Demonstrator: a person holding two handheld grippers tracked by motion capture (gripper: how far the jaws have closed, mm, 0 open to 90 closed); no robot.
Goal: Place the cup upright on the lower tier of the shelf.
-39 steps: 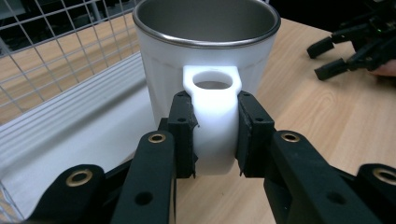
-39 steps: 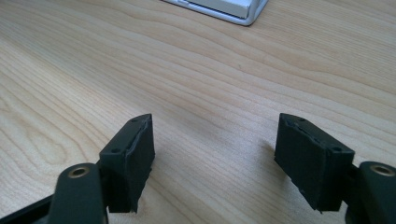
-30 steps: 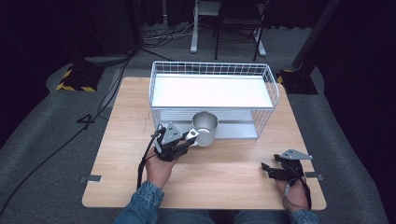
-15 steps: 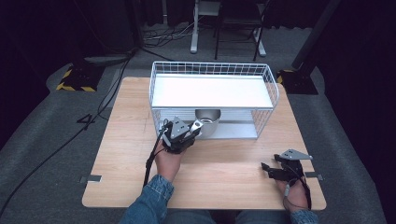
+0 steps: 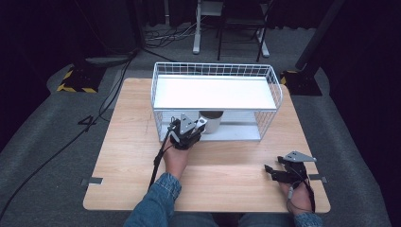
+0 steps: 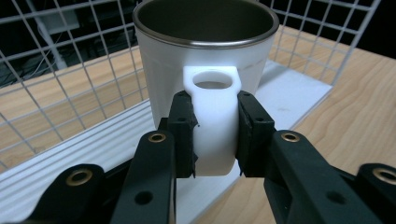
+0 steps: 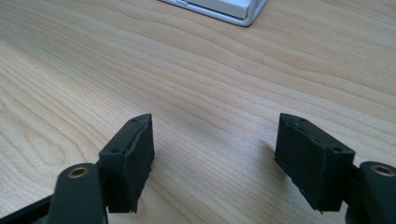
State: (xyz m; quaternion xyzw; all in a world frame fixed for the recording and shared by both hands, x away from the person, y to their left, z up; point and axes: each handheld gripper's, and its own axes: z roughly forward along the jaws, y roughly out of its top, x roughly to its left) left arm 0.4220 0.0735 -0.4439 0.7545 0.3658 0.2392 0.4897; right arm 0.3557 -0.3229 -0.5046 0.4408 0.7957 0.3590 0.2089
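**White mug held at the wire basket's lower level**

We see a white cylindrical mug with a dark metallic inside [image 6: 205,60], upright, inside the lower level of the white wire two-tier basket [image 5: 161,90] on the light wooden table [image 5: 127,142]. Its flat white handle [image 6: 212,121] faces the person. The left forearm in a blue denim sleeve [image 5: 156,203] reaches forward from the near edge, and the left gripper [image 5: 189,130] sits at the basket's open front. Its black jaws are clamped on the handle from both sides. Well to the right, the right gripper [image 5: 279,171] rests low near the table's front corner, jaws spread wide over bare wood, holding nothing.
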